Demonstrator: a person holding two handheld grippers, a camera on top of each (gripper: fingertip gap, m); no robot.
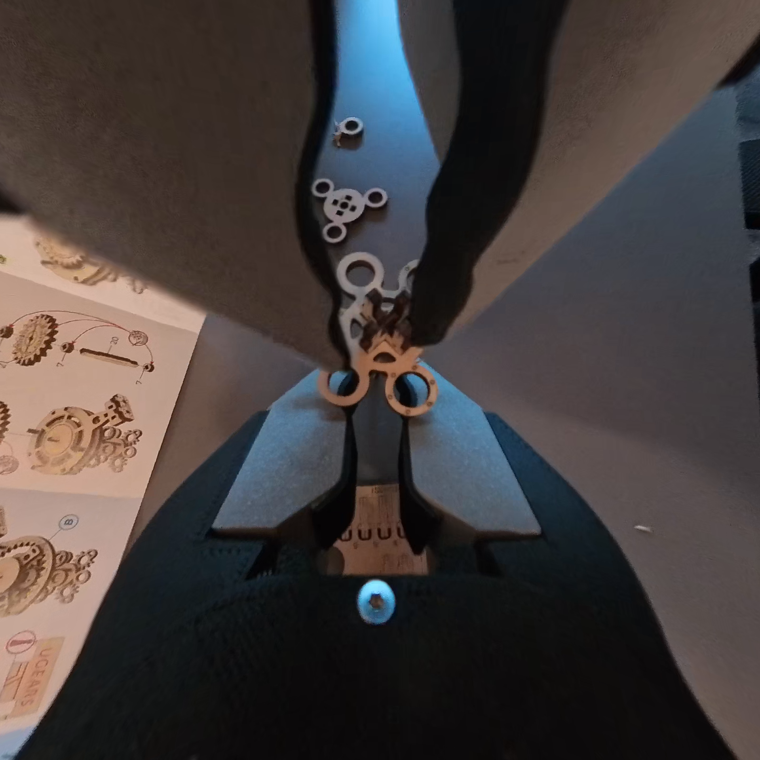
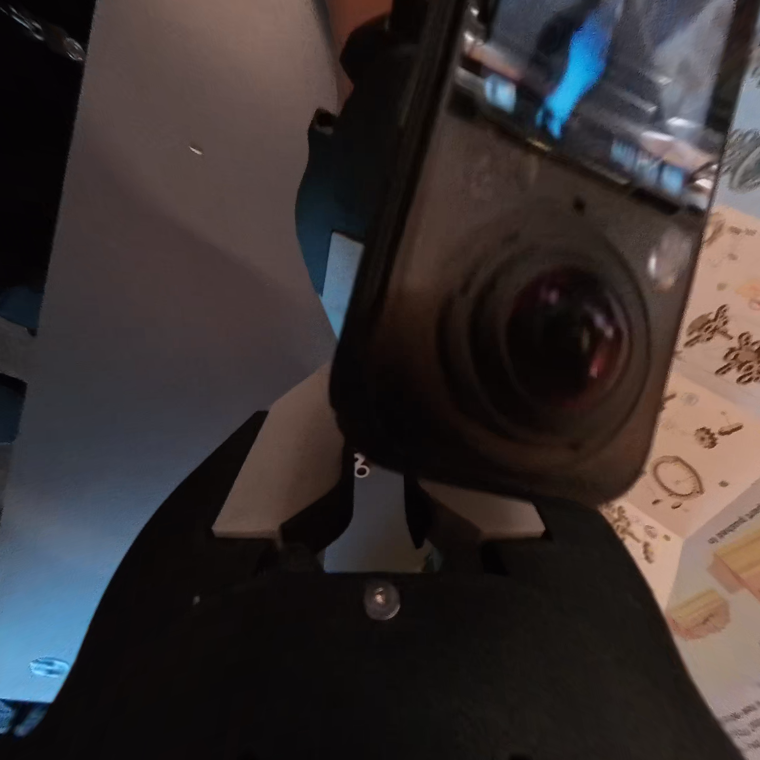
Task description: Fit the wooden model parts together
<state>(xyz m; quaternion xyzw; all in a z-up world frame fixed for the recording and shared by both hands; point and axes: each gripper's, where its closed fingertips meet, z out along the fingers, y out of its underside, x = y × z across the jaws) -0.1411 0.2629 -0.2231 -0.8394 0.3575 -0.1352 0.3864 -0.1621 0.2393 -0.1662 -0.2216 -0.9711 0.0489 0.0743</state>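
Note:
In the left wrist view my left gripper (image 1: 376,382) is shut on a pale wooden part with two rings (image 1: 384,358). My right gripper (image 1: 376,345) comes in from above, tip to tip with the left one. It is shut on a dark notched wooden piece (image 1: 390,329) that sits against the ringed part. In the right wrist view my right gripper (image 2: 378,473) has its tips hidden behind the left gripper's camera (image 2: 534,329). Only a small bit of the wooden part (image 2: 360,469) shows there.
Loose wooden parts lie on the dark table (image 1: 617,370) beyond the grippers: a three-lobed disc (image 1: 347,203), a small ring (image 1: 351,125) and a larger ringed piece (image 1: 360,271). An instruction sheet (image 1: 82,411) lies at the left; it also shows in the right wrist view (image 2: 719,411). The grippers' ends are close to 6 cm from one another.

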